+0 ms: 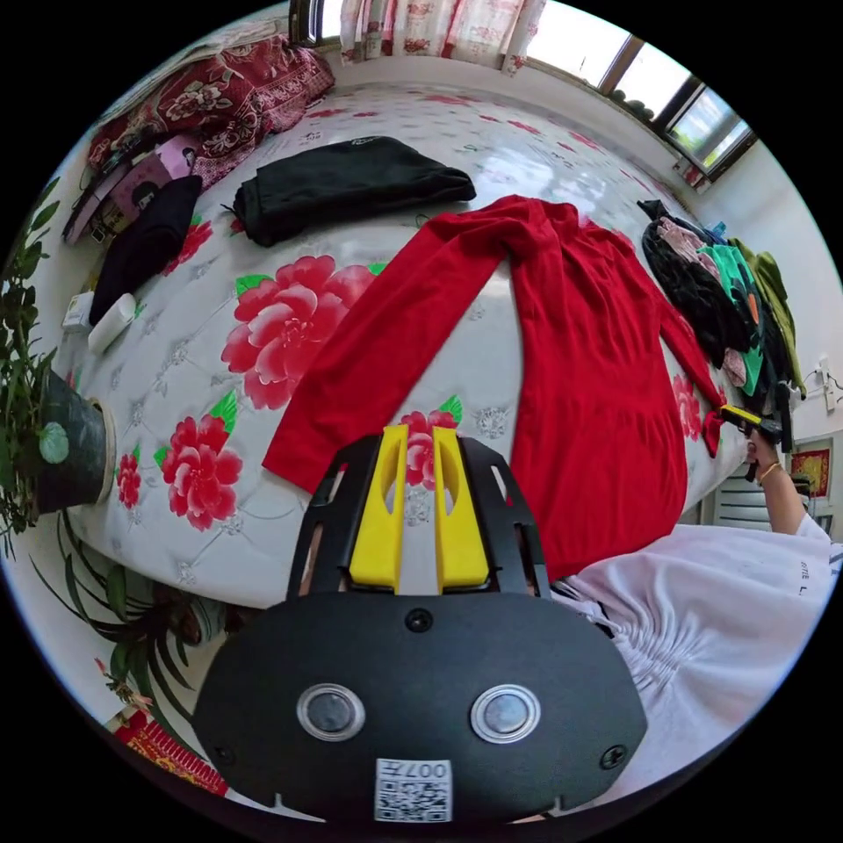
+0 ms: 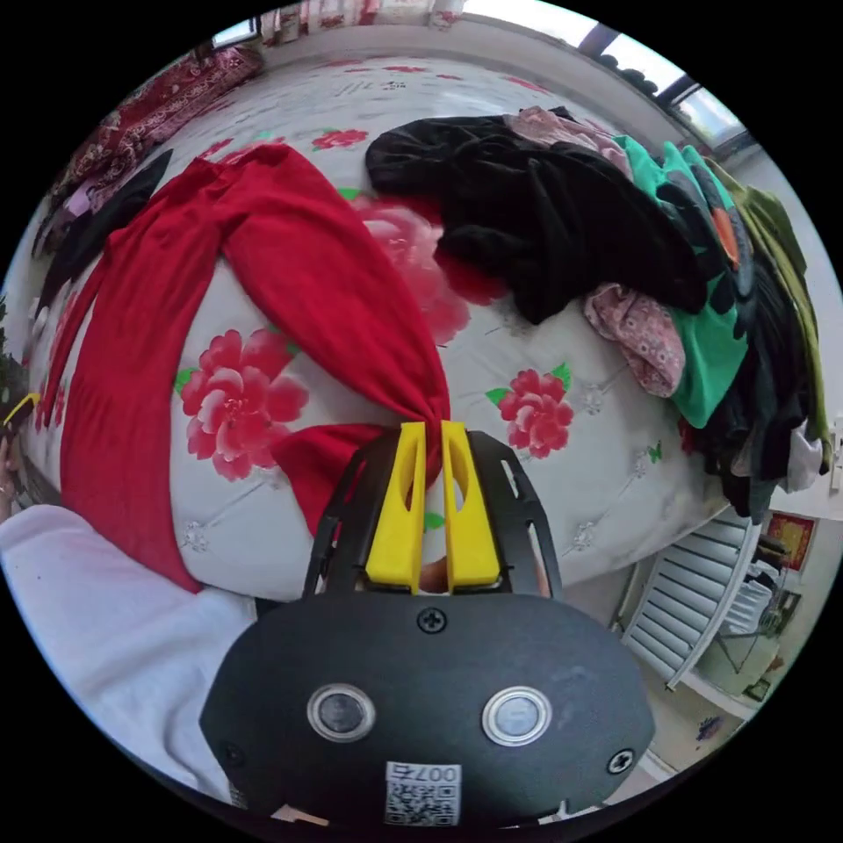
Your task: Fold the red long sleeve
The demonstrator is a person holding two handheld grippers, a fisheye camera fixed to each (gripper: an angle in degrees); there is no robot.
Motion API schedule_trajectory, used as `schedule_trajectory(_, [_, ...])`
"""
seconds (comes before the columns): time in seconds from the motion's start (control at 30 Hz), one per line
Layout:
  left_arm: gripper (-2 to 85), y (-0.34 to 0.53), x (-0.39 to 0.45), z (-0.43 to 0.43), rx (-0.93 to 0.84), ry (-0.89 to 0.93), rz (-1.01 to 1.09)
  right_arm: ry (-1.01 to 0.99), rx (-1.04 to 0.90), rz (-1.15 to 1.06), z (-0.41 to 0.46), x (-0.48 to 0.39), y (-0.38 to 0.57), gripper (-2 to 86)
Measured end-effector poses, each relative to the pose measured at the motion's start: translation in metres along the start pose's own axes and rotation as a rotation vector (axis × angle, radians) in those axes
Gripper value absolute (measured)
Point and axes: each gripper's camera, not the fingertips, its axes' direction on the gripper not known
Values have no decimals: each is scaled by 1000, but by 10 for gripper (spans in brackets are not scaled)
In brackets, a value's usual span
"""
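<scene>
Here your right gripper was clamped on the cuff of the red long sleeve, spread lengthwise on the bed. Your left gripper, jaws nearly together and empty, hovered just beside the other cuff.

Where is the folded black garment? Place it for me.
In the left gripper view, the folded black garment lies on the floral bed, beyond the red long sleeve, near the dark red patterned bedding.

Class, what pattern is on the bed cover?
Red flowers on white bed cover, clearest in left gripper view.
</scene>
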Motion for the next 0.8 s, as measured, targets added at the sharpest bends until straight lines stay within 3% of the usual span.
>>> schedule_trajectory(0.2, [48,-44,3,12,-20,-21,51,106,-134,184,-5,81,10,70])
schedule_trajectory(0.3, [48,-77,5,19,-8,-15,67,65,74,233,-47,69,13,76])
schedule_trajectory(0.37, [48,-99,9,27,-6,-15,92,-60,242,185,-70,34,3,76])
schedule_trajectory(0.5, [50,-149,21,58,-39,-83,145,-261,349,35,-75,-39,-46,72])
schedule_trajectory(0.57, [47,-161,24,67,-48,-120,186,-332,338,-64,-63,-87,-89,68])
schedule_trajectory(0.7, [6,-178,8,72,-46,-333,145,-312,243,-131,-27,-144,-151,61])
schedule_trajectory(0.8, [0,-183,-22,73,-22,-379,126,-278,189,-172,-4,-176,-187,54])
